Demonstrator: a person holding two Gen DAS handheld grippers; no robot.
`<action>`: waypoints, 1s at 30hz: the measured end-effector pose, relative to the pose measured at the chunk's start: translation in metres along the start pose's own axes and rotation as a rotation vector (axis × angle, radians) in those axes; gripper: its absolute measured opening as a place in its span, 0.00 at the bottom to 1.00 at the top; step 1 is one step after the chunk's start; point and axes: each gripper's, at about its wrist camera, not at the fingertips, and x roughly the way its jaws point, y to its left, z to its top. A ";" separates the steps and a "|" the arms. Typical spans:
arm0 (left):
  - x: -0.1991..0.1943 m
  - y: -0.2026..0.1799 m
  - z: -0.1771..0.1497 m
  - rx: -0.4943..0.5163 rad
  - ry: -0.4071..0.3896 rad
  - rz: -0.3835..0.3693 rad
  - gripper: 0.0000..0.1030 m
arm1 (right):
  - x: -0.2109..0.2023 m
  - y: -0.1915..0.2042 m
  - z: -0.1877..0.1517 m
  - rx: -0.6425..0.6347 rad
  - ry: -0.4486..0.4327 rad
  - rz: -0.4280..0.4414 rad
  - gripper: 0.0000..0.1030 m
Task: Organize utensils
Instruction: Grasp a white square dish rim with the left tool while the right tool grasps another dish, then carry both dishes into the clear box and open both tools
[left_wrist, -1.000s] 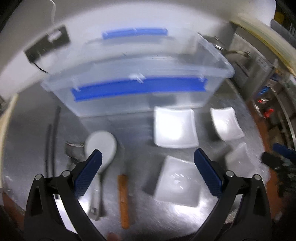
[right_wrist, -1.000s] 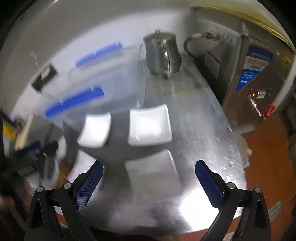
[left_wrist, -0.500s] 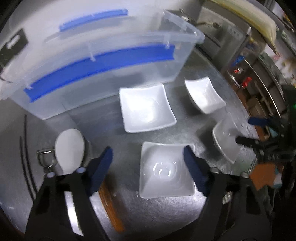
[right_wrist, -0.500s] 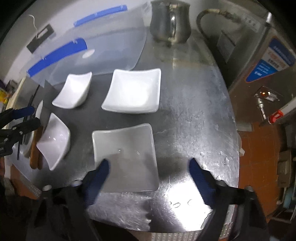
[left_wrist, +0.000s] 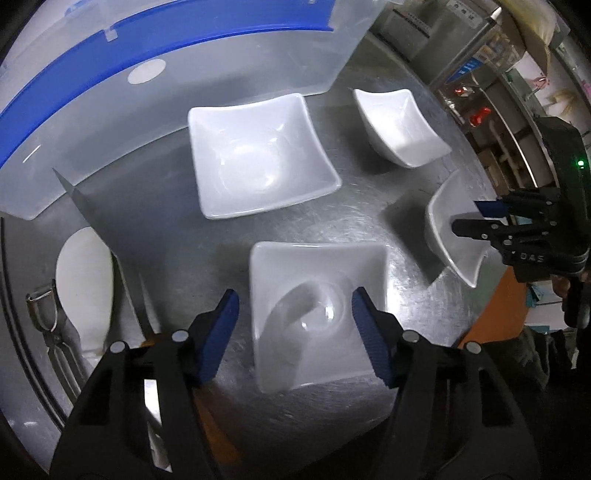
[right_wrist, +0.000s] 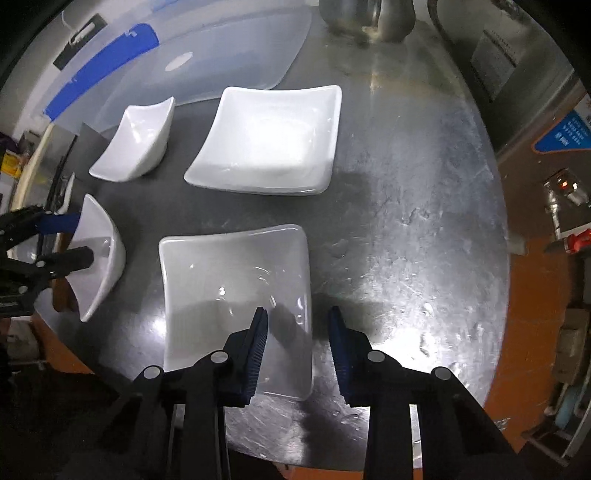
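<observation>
Several white square dishes sit on a steel table. In the left wrist view my left gripper (left_wrist: 293, 332) is open, its jaws straddling the near square dish (left_wrist: 317, 314) just above it. Another dish (left_wrist: 258, 155) and a small bowl (left_wrist: 400, 127) lie beyond. In the right wrist view my right gripper (right_wrist: 297, 347) is open over the right rim of the near shallow plate (right_wrist: 236, 295). A larger plate (right_wrist: 269, 140) and a small bowl (right_wrist: 136, 140) lie behind. The left gripper (right_wrist: 55, 240) shows at the far left by another bowl (right_wrist: 98, 254).
A clear plastic bin with blue trim (left_wrist: 159, 92) stands at the back. A white rice paddle (left_wrist: 85, 284), a metal peeler (left_wrist: 46, 314) and a knife blade (left_wrist: 107, 240) lie at the left. A steel kettle (right_wrist: 365, 14) stands far back. The table edge (right_wrist: 491, 332) runs at the right.
Both grippers have moved down and closer to the dishes. Both sets of jaws have narrowed, the right more than the left. The bin now fills the upper left of the left view.
</observation>
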 end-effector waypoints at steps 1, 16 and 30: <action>0.000 0.002 0.001 -0.008 -0.001 0.006 0.59 | 0.001 0.001 0.002 -0.005 -0.002 0.001 0.34; 0.031 0.000 0.008 -0.050 0.101 -0.088 0.12 | 0.014 0.023 0.021 -0.040 0.019 0.036 0.15; 0.015 0.006 -0.006 -0.108 0.070 -0.198 0.05 | 0.005 0.006 0.012 0.149 0.014 0.226 0.06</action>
